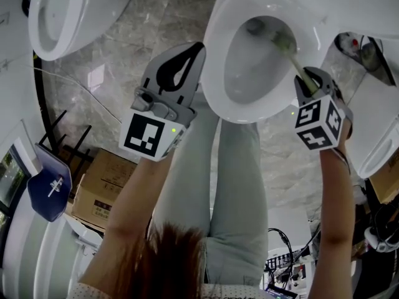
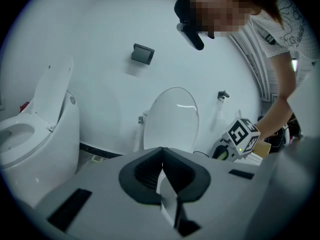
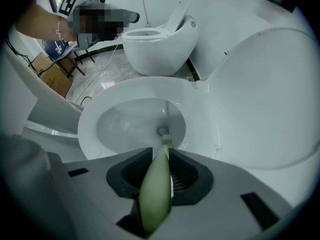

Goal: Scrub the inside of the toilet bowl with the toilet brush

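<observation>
The white toilet bowl (image 1: 240, 108) lies open below me, its lid (image 3: 270, 104) raised. A toilet brush with a pale green handle (image 3: 155, 189) runs from my right gripper (image 3: 162, 154) down into the bowl (image 3: 100, 109). Its brush head (image 3: 164, 134) sits deep by the drain. In the head view the right gripper (image 1: 308, 76) is over the bowl's right rim, shut on the handle (image 1: 299, 67). My left gripper (image 1: 187, 58) hovers left of the bowl, jaws shut with nothing between them. In the left gripper view its tips (image 2: 161, 156) meet.
A second toilet (image 1: 62, 11) stands at the upper left on the marble floor. A cardboard box (image 1: 103, 185) and a blue chair (image 1: 50, 189) are at the lower left. Another white fixture (image 1: 380, 117) sits close on the right. Cables (image 1: 287, 254) lie behind my legs.
</observation>
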A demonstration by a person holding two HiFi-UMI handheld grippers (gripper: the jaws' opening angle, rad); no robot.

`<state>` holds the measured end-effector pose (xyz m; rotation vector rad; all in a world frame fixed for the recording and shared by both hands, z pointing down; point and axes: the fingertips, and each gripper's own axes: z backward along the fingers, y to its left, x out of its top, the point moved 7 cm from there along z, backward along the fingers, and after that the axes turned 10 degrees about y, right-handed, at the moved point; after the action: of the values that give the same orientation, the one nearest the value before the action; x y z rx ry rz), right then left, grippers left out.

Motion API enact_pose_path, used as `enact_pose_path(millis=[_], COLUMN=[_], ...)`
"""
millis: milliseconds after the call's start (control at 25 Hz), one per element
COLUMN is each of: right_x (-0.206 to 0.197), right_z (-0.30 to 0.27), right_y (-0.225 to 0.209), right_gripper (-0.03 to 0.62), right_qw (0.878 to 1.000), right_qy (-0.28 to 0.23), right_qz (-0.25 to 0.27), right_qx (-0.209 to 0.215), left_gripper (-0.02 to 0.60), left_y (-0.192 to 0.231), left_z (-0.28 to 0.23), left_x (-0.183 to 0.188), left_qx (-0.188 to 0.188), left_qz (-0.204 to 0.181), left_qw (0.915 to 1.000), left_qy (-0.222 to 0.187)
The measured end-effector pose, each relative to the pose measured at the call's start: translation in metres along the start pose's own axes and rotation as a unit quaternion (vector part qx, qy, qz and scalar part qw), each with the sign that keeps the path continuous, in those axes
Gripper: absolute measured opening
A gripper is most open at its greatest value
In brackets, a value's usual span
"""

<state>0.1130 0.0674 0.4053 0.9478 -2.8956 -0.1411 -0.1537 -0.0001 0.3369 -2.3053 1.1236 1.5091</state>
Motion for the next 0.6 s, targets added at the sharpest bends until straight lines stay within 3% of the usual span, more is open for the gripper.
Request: enact_pose_path(millis=[600], right_x=[-0.008], right_z=[0.001], right_y=[0.022], right_gripper=[0.114], right_qw=[0.998], right_qy=[0.0], right_qz=[-0.045], right_qx=[0.043], left_gripper=[0.003], left_y=[-0.01], left_z=[0.003], left_x=[0.002], left_qx=[-0.013], left_qz=[-0.01], left_qw=[0.9999], left_qy=[0.001])
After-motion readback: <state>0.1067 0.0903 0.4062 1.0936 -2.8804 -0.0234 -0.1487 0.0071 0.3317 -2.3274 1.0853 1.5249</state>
